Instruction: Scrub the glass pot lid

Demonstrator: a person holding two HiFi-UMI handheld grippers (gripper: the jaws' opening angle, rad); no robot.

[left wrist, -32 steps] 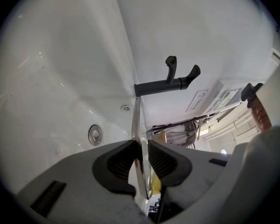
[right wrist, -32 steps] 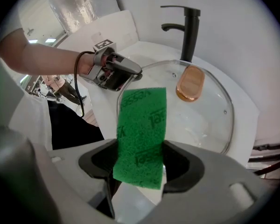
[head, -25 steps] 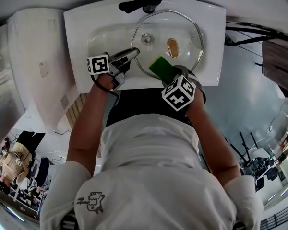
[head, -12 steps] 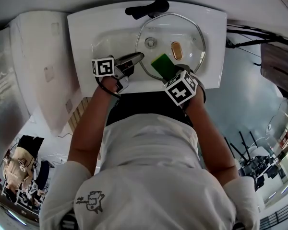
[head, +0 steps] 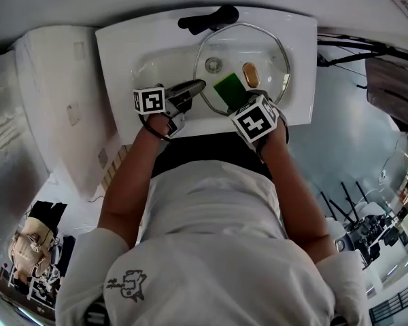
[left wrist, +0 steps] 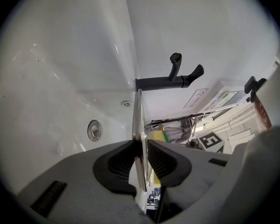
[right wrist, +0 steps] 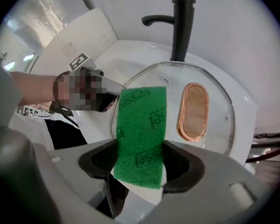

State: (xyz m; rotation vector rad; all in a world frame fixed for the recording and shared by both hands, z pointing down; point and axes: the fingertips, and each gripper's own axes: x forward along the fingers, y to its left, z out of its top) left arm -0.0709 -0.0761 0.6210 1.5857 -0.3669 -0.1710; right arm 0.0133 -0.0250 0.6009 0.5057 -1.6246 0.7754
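Observation:
The glass pot lid (head: 262,53) with a copper oval handle (head: 251,74) is held over the white sink basin (head: 156,60). My left gripper (head: 198,85) is shut on the lid's left rim; in the left gripper view the lid's edge (left wrist: 139,134) runs between the two pads. My right gripper (head: 239,104) is shut on a green scouring sponge (head: 230,90), which lies flat on the near part of the glass. In the right gripper view the sponge (right wrist: 142,129) reaches up beside the handle (right wrist: 193,111) on the lid (right wrist: 219,101).
A black tap (head: 207,17) stands at the basin's far edge, close behind the lid. The drain (head: 213,64) shows through the glass. A white cabinet (head: 54,94) stands left of the sink. The person's arms and torso fill the near side.
Lid, sponge and both grippers have moved slightly away from me and to the right in the head view. The grips are unchanged.

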